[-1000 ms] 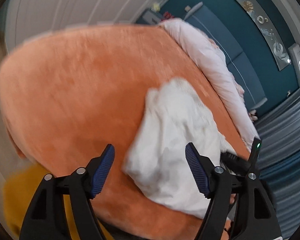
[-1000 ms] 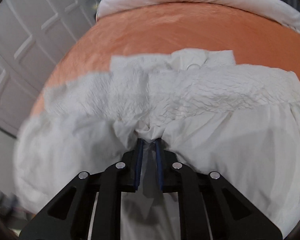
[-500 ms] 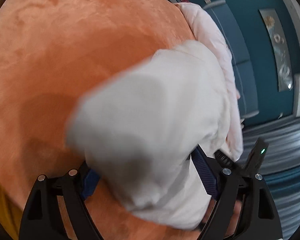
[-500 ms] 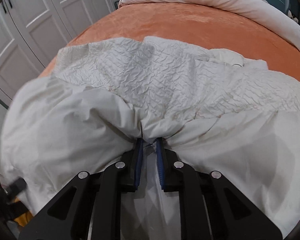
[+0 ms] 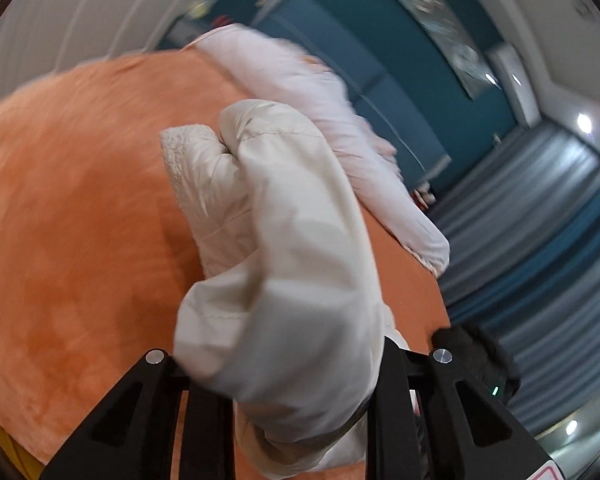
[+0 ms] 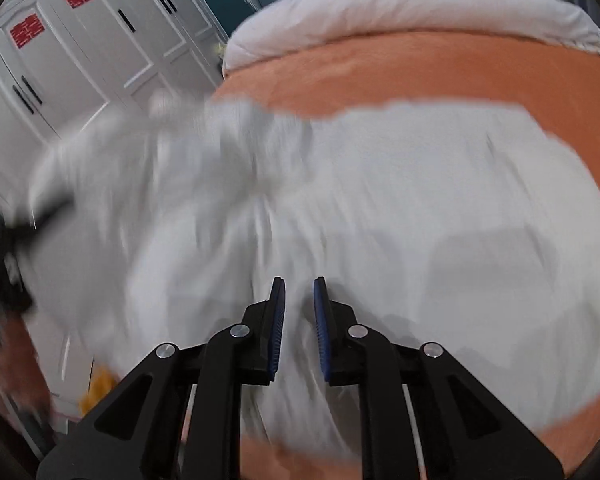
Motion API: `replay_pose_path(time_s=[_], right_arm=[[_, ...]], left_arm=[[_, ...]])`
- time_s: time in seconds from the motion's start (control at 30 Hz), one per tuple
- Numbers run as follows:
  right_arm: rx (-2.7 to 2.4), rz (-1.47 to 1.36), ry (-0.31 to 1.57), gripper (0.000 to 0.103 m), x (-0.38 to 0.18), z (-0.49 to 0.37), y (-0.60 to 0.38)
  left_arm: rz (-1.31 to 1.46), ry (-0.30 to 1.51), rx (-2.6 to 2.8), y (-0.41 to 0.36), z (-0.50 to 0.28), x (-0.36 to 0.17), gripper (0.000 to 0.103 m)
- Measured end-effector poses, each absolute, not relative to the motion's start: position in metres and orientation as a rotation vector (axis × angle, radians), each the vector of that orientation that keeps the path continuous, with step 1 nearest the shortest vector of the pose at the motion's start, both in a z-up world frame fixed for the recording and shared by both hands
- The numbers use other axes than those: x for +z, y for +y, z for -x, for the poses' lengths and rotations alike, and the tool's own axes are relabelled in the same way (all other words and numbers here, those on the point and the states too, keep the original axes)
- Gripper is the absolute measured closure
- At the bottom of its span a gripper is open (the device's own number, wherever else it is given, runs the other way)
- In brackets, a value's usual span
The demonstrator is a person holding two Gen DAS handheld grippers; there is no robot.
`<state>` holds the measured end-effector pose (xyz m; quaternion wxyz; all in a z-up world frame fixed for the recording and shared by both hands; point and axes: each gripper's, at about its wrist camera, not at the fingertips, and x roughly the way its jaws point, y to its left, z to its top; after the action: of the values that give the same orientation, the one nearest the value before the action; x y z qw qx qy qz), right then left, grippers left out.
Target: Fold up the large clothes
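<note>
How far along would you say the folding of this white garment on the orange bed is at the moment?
Early to midway. Done: the white garment is spread over the orange bedcover. In hand: the left gripper, jaws closing, has a bunched part draped over it; the right gripper pinches another edge. Left: no neat fold shows, so laying flat and further folds remain.

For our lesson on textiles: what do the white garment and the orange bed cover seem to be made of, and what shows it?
White garment: probably thin woven cotton, matte, with a crinkled patch and a stitched seam. Orange bed cover: probably plush fleece or velvet, its soft nap mottled light and dark.
</note>
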<state>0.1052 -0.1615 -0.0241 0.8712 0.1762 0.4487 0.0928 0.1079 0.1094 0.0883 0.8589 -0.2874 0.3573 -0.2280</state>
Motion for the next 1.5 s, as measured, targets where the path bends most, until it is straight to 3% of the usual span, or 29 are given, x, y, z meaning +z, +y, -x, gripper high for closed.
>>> replay_pose_path(time_s=[0.17, 0.33, 0.53, 0.77, 0.87, 1.03, 1.23, 1.3, 1.5], right_arm=[[0.222, -0.412, 0.992, 0.097, -0.070, -0.079, -0.157], [0.296, -0.679, 0.954, 0.103, -0.097, -0.074, -0.184], [0.276, -0.844, 0.931, 0.102, -0.093, -0.019, -0.229], [-0.083, -0.768, 0.775, 0.099, -0.027, 0.060, -0.344], [-0.085, -0.659, 0.680, 0.099, 0.032, 0.040, -0.371], [0.016, -0.461, 0.612, 0.085, 0.099, -0.052, -0.368], [0.066, -0.352, 0.774, 0.087, 0.068, -0.132, -0.351], [0.032, -0.329, 0.839, 0.094, 0.045, -0.148, -0.357], [0.014, -0.392, 0.960, 0.101, -0.024, -0.163, -0.376]], left_arm=[[0.435, 0.720, -0.594, 0.036, -0.094, 0.131, 0.086], [0.158, 0.735, -0.748, -0.073, -0.072, 0.136, 0.087], [-0.091, 0.850, -0.861, -0.189, -0.063, 0.090, 0.089], [-0.234, 0.902, -0.854, -0.242, -0.046, 0.030, 0.089], [-0.276, 0.895, -0.845, -0.248, -0.038, 0.015, 0.089], [-0.324, 0.875, -0.823, -0.253, -0.034, 0.004, 0.089], [-0.365, 0.845, -0.808, -0.257, -0.025, 0.000, 0.089], [-0.372, 0.839, -0.808, -0.263, -0.024, -0.001, 0.089], [-0.387, 0.823, -0.825, -0.266, -0.019, -0.013, 0.085]])
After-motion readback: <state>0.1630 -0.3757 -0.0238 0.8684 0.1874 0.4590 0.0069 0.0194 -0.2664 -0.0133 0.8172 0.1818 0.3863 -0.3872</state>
